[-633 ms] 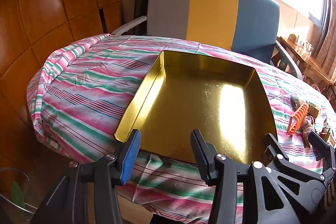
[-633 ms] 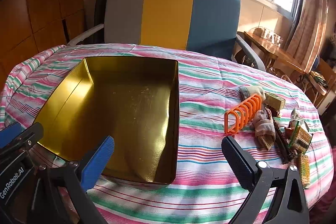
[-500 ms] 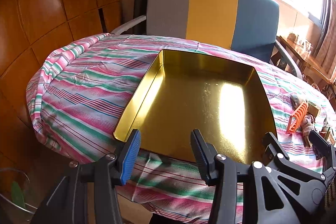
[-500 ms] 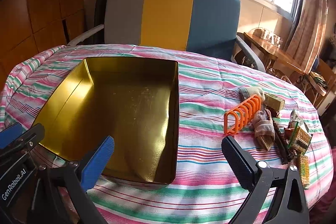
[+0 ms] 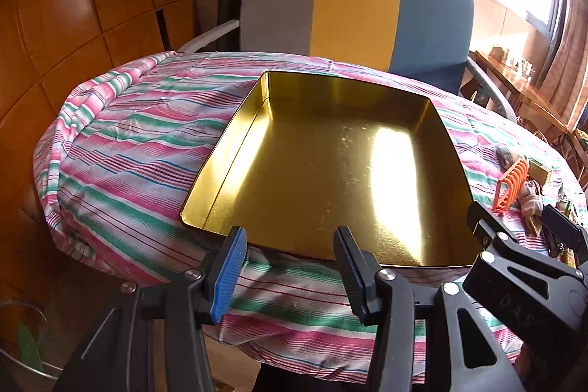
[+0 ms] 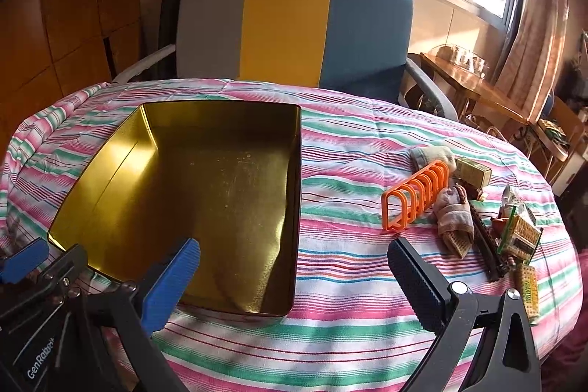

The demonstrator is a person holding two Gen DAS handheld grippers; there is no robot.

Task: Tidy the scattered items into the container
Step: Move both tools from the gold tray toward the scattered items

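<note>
A shallow gold metal tin [image 5: 330,171] [image 6: 191,201] lies empty on the striped tablecloth. To its right lies a cluster of scattered items: an orange plastic rack [image 6: 415,195] [image 5: 511,184], a rolled beige sock [image 6: 454,219], a second sock [image 6: 431,155], a small gold box [image 6: 474,171], a dark strap [image 6: 487,250] and green snack packets [image 6: 520,236]. My left gripper [image 5: 288,248] is open and empty at the tin's near edge. My right gripper [image 6: 294,261] is open and empty over the tin's near right corner, short of the items.
A round table with a pink, green and white striped cloth [image 6: 349,281] holds everything. A grey, yellow and blue armchair [image 6: 290,28] stands behind it. Wooden panels [image 5: 73,24] are at the left. A side table [image 6: 474,87] stands by the window at the right.
</note>
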